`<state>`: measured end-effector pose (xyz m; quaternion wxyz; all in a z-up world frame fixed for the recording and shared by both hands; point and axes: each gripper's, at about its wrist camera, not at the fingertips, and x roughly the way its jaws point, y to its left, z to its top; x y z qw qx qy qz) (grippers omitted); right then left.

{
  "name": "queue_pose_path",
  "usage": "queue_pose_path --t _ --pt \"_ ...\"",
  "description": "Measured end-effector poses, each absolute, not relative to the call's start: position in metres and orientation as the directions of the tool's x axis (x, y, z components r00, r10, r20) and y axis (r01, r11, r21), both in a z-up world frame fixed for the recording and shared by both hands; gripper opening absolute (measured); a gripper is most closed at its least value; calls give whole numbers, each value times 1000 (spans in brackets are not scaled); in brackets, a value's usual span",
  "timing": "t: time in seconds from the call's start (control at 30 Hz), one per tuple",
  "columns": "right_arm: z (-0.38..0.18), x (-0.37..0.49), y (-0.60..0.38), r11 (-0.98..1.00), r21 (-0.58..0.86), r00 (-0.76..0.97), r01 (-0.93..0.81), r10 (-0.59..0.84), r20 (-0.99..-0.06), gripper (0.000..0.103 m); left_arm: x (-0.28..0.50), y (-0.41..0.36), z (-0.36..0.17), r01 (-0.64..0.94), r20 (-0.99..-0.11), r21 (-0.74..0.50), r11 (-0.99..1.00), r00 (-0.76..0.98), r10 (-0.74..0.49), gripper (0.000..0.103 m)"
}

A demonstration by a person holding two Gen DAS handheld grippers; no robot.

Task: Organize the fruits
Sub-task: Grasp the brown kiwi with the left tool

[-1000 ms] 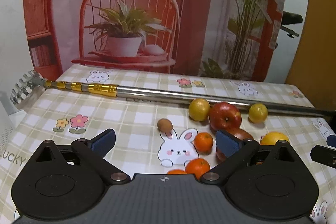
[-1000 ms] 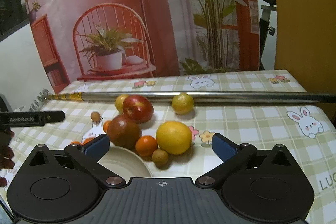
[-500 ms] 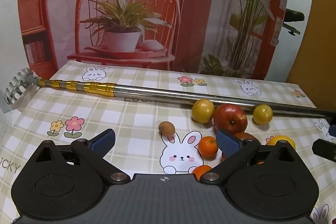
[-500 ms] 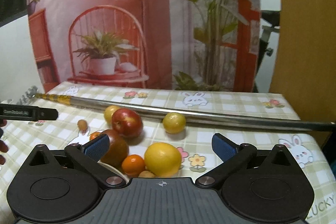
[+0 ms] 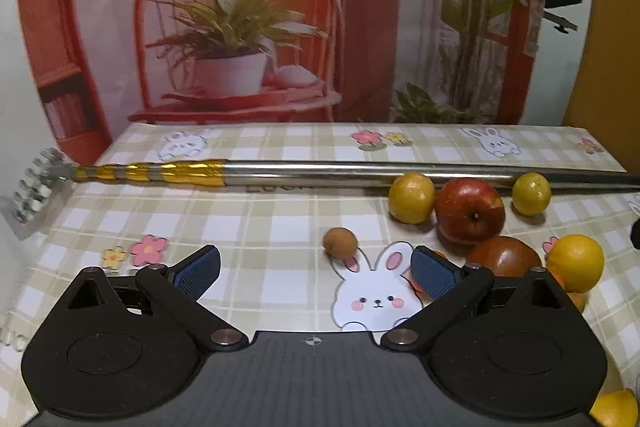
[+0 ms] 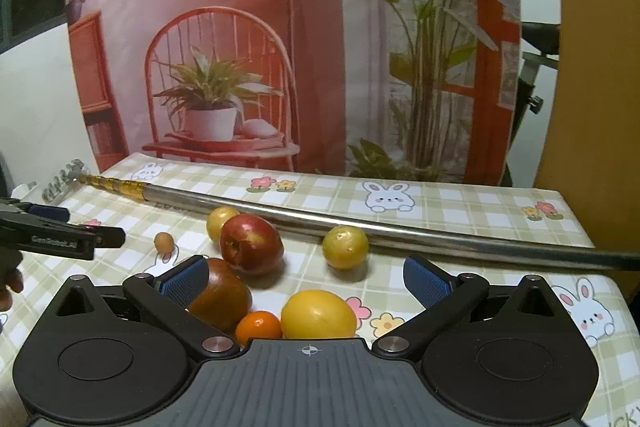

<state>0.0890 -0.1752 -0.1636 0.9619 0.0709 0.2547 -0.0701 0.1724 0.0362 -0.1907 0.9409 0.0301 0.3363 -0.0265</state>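
Observation:
Fruit lies loose on the checked tablecloth: a red apple (image 5: 470,210), a dark red fruit (image 5: 505,256), two yellow plums (image 5: 411,198) (image 5: 531,194), a lemon (image 5: 576,262) and a small brown fruit (image 5: 340,243). My left gripper (image 5: 316,272) is open above the rabbit print, left of the pile, with nothing between its fingers. My right gripper (image 6: 304,282) is open too, and the lemon (image 6: 318,314) and a small orange (image 6: 258,327) sit just in front of it. The apple (image 6: 251,244) and dark fruit (image 6: 222,293) are nearer its left finger.
A long metal telescopic rod (image 5: 360,173) with a gold end lies across the table behind the fruit. A printed backdrop (image 5: 280,19) stands at the table's far edge. The left gripper's body (image 6: 60,235) and a hand (image 6: 10,279) appear at the right view's left side.
Both grippers have pulled back and tilted up: the fruit sits lower and closer in each view, and the white dish seen earlier by the right gripper is out of sight.

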Motion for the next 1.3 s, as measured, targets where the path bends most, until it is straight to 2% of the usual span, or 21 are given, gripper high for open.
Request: queue_pose_path --t 0.1,0.23,0.3,0.6,0.83,0.9,1.3 --pt "-167 93 -178 979 97 856 179 -106 -505 103 182 39 -197 84 -666 20 996 744 -49 95" --pt "-172 98 -181 977 99 850 191 -114 -515 103 197 42 -208 83 -695 1 997 716 -59 92" --pt "-175 100 -185 971 109 844 211 -125 -521 103 203 43 -212 85 -698 9 996 714 -55 83" --pt "-187 102 -197 962 146 830 231 -116 -546 103 230 45 -227 97 -735 -40 994 671 -95 57" --pt "-190 106 -196 964 135 818 230 -116 -563 103 240 36 -226 155 -712 -29 987 690 -130 43" --pt "-191 107 -198 962 146 819 232 -111 -564 103 244 37 -228 153 -717 -52 987 682 -143 32" --pt "-196 107 -205 950 196 814 245 -92 -574 103 252 38 -238 127 -731 -37 991 673 -114 30"
